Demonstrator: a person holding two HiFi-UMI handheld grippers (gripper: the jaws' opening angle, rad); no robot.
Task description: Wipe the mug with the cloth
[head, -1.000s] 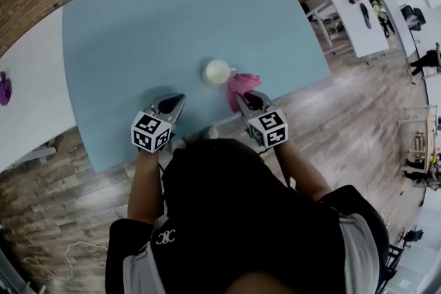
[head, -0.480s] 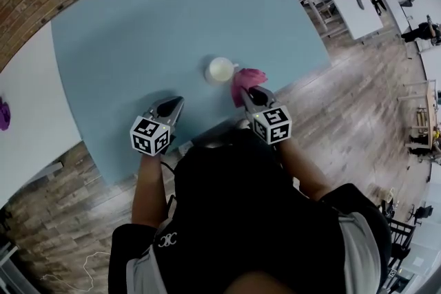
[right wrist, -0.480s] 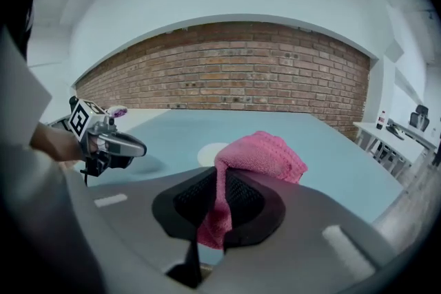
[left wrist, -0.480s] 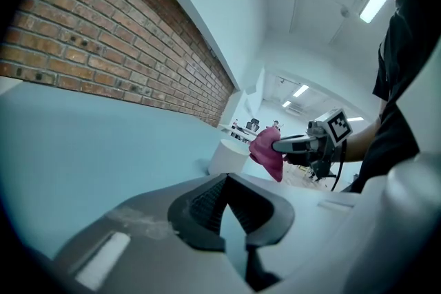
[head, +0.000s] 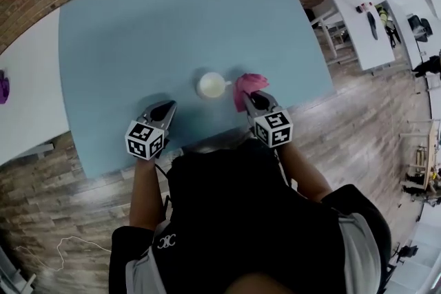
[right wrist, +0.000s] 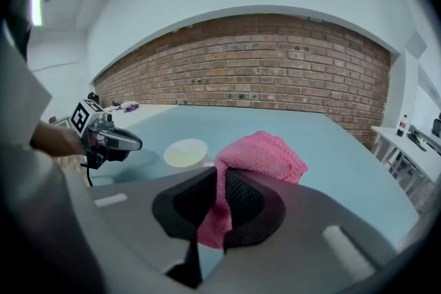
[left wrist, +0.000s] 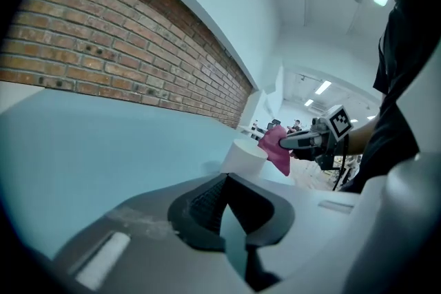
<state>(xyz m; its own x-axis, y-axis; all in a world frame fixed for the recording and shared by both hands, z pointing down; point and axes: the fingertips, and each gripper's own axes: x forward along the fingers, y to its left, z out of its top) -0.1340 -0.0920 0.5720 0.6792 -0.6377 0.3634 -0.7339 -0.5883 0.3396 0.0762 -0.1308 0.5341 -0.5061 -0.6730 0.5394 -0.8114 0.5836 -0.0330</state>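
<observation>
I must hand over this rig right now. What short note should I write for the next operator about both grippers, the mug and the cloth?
Mug: upright on the blue table, near its front edge, between the two grippers.
Left gripper: shut, empty, to the left of the mug.
Right gripper: shut on the pink cloth, which is close by the mug's right side; contact unclear.
Done: the cloth is gripped.
Left: probably steady the mug, then wipe it with the cloth.
</observation>
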